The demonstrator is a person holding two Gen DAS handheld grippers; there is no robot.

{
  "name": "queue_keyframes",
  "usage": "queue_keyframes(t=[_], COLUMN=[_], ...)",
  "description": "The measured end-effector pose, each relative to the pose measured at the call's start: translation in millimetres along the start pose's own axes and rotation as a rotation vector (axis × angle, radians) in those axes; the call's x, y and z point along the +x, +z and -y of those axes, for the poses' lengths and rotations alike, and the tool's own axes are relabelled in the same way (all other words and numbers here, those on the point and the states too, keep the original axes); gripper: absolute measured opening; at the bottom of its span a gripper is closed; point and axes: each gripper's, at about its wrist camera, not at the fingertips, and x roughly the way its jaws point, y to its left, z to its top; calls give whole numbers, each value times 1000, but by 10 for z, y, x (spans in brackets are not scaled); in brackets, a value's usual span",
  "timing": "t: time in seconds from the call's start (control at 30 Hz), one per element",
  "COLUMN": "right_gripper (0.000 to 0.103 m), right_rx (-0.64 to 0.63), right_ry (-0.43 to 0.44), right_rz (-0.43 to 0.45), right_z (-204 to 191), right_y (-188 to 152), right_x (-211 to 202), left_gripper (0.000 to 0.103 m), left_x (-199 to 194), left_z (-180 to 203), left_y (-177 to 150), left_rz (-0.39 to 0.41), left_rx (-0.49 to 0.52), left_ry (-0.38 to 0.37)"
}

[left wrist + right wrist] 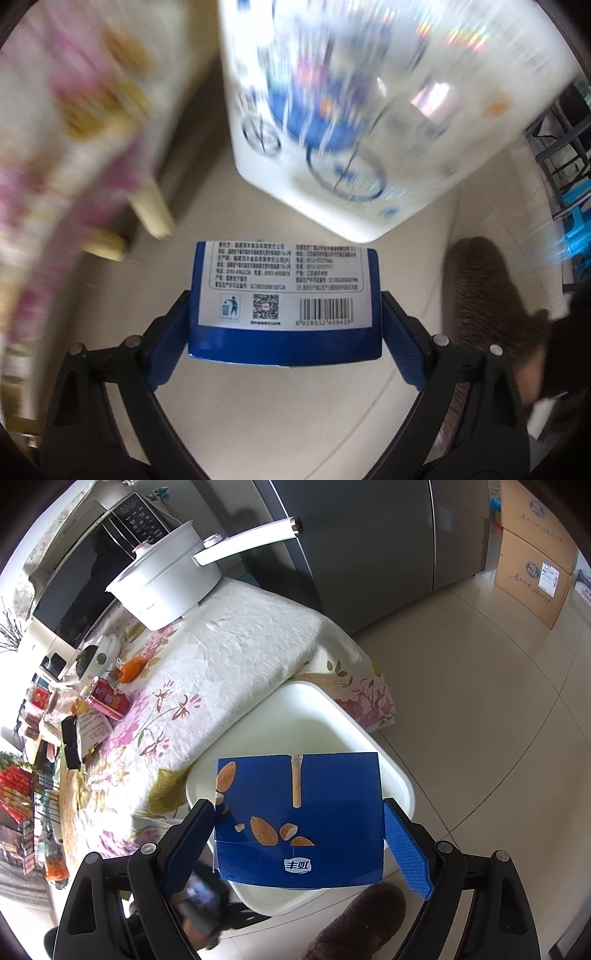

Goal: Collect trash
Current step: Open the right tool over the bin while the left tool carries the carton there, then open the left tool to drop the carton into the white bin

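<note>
My left gripper (284,314) is clamped on a flat blue cardboard snack box (284,295), its blue-padded fingers (168,343) pressing both side edges; the face toward me is the white back panel with printed text, a QR code and a barcode. The box hangs above the pale tiled floor (277,406). Just beyond it is a white plastic bin (369,110), badly blurred, with a blue bicycle drawing on its side.

My right gripper (299,830) shows a blue cardboard box with almond pictures (299,812) between its fingers. The left finger (192,834) touches the box's edge, but the blue pad of the right finger (406,853) looks slightly apart from it, so I cannot tell whether this grip is closed on the box. That box sits over the open mouth of the white bin (369,746), which stands on the floor right beside the tabletop (221,646).

The tabletop carries a floral cloth, and on it a white saucepan with a long handle (166,587), a black microwave (81,579), a red tin can (107,699) and a clutter of small packets. A brown fuzzy slipper (354,923) rests on the tiles near the bin, a grey fridge (351,546) stands behind, and stacked brown cartons (532,554) are farther off.
</note>
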Motion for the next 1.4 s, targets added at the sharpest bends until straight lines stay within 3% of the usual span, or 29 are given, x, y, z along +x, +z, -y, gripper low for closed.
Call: queue_keyframes(t=[0.13, 0.27, 0.5, 0.67, 0.9, 1.1, 1.17, 1.4], right_gripper=[91, 91, 91, 90, 90, 90, 90, 90], right_rx=[1, 6, -5, -1, 40, 76, 79, 80], right_ry=[-10, -20, -37, -41, -39, -39, -43, -59], right_rz=[4, -1, -7, -15, 17, 25, 27, 17], right_z=[-2, 4, -30, -7, 142, 242, 252, 210], right_y=[-10, -18, -26, -38, -35, -2, 5, 29], right_x=[8, 39, 83, 110, -10, -40, -45, -16], left_gripper=[94, 94, 94, 94, 95, 97, 102, 103], left_x=[-646, -1216, -1798, -1744, -1609, -1530, -1495, -1578], left_z=[-4, -74, 122, 366, 333, 388, 395, 309], left_y=[91, 266, 803, 1259, 1557, 1655, 1675, 1627], left_rz=[85, 199, 310, 320, 290, 301, 277, 280], left_rx=[35, -31, -54, -69, -42, -5, 2, 15], left_ry=[13, 3, -21, -61, -41, -39, -2, 40])
